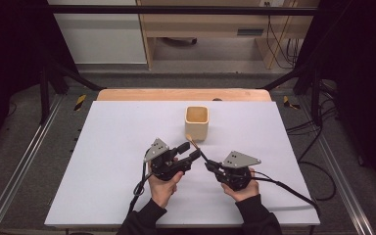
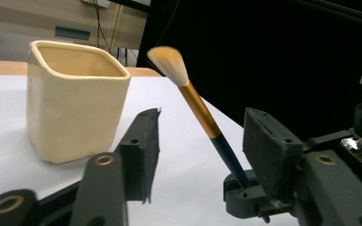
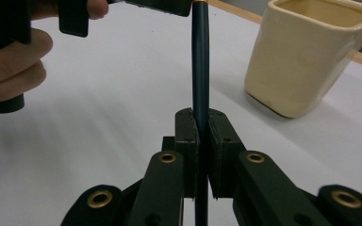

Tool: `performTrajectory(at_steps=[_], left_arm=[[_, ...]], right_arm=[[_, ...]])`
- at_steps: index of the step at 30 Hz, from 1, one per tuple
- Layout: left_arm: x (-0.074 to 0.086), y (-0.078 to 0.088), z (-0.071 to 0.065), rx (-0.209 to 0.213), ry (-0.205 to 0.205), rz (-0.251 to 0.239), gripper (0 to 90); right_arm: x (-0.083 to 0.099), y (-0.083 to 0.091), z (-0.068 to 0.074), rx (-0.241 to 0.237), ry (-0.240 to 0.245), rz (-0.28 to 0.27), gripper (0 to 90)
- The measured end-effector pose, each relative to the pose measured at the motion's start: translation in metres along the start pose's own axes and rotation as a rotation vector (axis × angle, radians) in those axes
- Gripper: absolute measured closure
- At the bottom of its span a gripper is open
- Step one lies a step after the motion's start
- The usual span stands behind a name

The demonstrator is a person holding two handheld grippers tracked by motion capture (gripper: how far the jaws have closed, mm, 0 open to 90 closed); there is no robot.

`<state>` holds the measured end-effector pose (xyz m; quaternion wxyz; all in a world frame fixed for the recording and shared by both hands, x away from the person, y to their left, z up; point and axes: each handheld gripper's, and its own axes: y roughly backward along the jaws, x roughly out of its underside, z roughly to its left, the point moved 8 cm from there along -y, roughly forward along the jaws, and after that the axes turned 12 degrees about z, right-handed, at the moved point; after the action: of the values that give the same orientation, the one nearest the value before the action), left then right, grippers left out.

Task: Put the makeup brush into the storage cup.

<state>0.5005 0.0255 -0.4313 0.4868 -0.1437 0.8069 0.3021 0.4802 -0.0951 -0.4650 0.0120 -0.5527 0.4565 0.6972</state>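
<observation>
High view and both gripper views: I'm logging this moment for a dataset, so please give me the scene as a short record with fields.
surface: white sheet over a wooden table
container: cream square ceramic cup, upright, open, looks empty
tool: makeup brush with dark blue handle, gold ferrule and pale bristles
brush pose: tilted, bristles up, beside the cup, not in it
right gripper: shut on the brush handle
left gripper: open, jaws either side of the brush, not touching it
hands: one on each gripper
</observation>
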Motion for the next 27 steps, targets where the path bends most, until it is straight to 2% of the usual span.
performTrajectory(at_steps=[9,20,27], left_arm=[[0.0016,-0.0055,-0.0007,0.018,0.021,0.010,56.6],[0.0006,-0.0050,0.0001,0.010,0.045,0.001,70.1],[0.0007,-0.0046,-0.0010,0.017,0.063,0.002,73.2]], right_arm=[[0.0007,-0.0030,0.0028,-0.009,0.008,0.011,84.5],[0.0010,-0.0041,0.0044,-0.015,0.007,0.016,84.6],[0.0019,-0.0055,0.0050,-0.019,0.008,0.023,84.6]])
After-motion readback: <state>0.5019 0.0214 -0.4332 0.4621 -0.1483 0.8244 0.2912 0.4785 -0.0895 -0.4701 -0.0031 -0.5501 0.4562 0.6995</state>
